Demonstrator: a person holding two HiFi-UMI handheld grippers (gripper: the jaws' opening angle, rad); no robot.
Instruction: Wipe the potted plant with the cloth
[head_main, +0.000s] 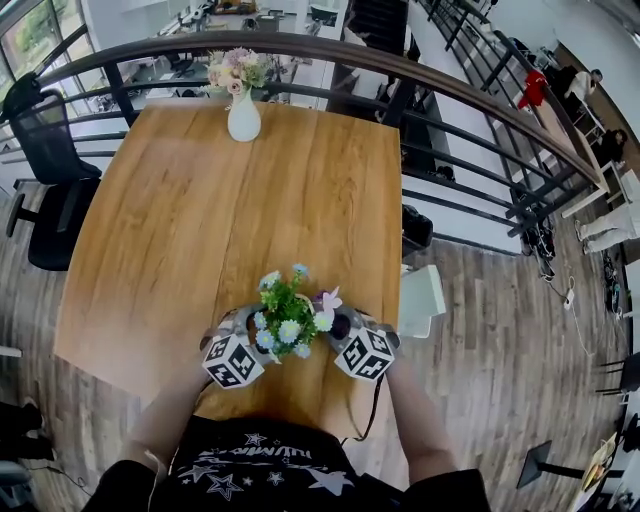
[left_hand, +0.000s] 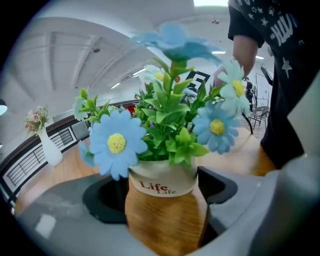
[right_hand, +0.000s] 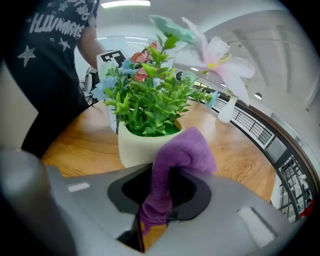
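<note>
A small potted plant (head_main: 289, 322), with green artificial leaves and pale blue daisy-like flowers in a wood-grain pot with a cream band, is being held at the near edge of a rectangular light wooden table (head_main: 250, 220). It is directly in front of the person and between the two grippers.

The left gripper (left_hand: 162, 200) is gripping the pot. Its grey jaws are standing wide apart, one on each side, and are pressing on the wood-grain lower part, while the cream band and the flowers are rising above them.

The right gripper (right_hand: 157, 202) is clamping a soft purple cloth (right_hand: 186, 150). Its jaws are closed on the lower end of the fabric, and the free end is folding forward over them toward the pot's cream rim. The cloth is lying just beside that rim and is possibly touching it, though the right gripper view is not making the contact clear.

A white ceramic vase (head_main: 243, 117) of pink flowers is standing at the far edge of the table, well apart from the plant. A black office chair (head_main: 45, 170) is standing beside the table's left side, and a dark curved metal railing (head_main: 420, 75) is running behind the table.
</note>
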